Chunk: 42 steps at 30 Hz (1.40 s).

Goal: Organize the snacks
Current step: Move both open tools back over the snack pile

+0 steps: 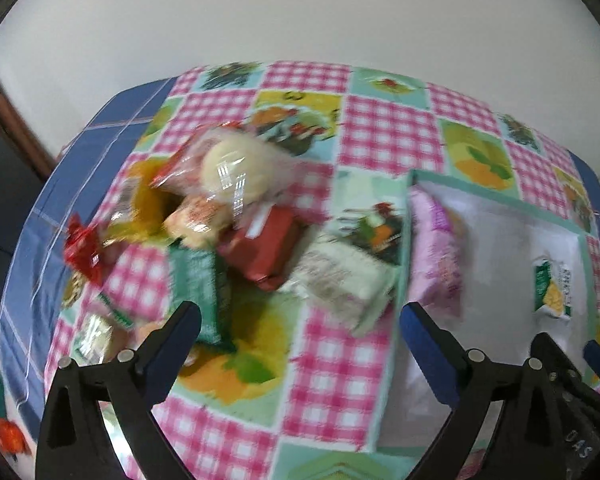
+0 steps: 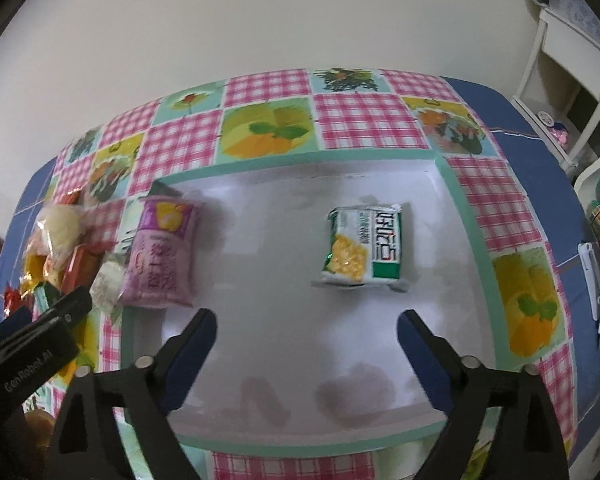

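Pink-checked tablecloth (image 2: 360, 120) carries a white tray (image 2: 448, 184) where sorted snacks go: a pink packet (image 2: 160, 256) and a green-and-white packet (image 2: 364, 248) already lie inside, well apart. The unsorted pile (image 1: 228, 216) waits beside it. Left gripper (image 1: 300, 344) and right gripper (image 2: 306, 344) gape empty.

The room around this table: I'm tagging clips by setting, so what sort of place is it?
Probably a home, likely a dining or living corner: a patchwork tablecloth on the table, a white side shelf by the plain wall, and loose snack packets beside a shallow tray.
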Motion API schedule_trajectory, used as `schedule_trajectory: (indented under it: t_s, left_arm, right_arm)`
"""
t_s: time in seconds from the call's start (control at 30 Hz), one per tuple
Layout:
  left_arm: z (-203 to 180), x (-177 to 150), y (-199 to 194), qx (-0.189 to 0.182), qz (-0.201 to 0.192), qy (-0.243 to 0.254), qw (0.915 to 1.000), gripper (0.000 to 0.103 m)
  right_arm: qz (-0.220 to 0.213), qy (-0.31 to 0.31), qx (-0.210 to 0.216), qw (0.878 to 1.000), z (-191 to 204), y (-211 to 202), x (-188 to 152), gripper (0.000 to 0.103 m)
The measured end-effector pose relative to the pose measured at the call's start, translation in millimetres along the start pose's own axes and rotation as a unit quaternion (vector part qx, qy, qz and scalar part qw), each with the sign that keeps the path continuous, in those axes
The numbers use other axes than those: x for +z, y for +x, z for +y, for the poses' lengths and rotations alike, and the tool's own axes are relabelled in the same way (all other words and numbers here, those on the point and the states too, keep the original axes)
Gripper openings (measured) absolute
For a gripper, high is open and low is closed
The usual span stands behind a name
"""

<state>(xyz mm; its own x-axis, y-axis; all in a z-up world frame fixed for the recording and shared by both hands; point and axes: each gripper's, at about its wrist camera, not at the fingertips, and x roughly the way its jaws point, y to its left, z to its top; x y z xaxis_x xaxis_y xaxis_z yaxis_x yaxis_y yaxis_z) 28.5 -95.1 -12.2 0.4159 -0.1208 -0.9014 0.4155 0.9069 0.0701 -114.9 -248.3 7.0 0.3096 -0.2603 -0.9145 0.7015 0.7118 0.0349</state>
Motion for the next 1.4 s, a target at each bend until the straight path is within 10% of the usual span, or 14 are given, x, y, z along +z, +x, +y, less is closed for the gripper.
schedule_trajectory:
  t_s: [0.67, 1.4]
  left_arm:
    - [110, -10, -7, 0.041, -0.011, -0.108, 0.9932, 0.100]
    - [209, -17, 45, 0.062, 0.060, -0.253, 0.9635, 0.100]
  right_arm:
    - [0.007, -0.062, 0.082, 0.995, 90, -3, -18, 0.103]
    - [0.001, -0.151, 0.122, 0.981, 223, 36, -25, 0.103]
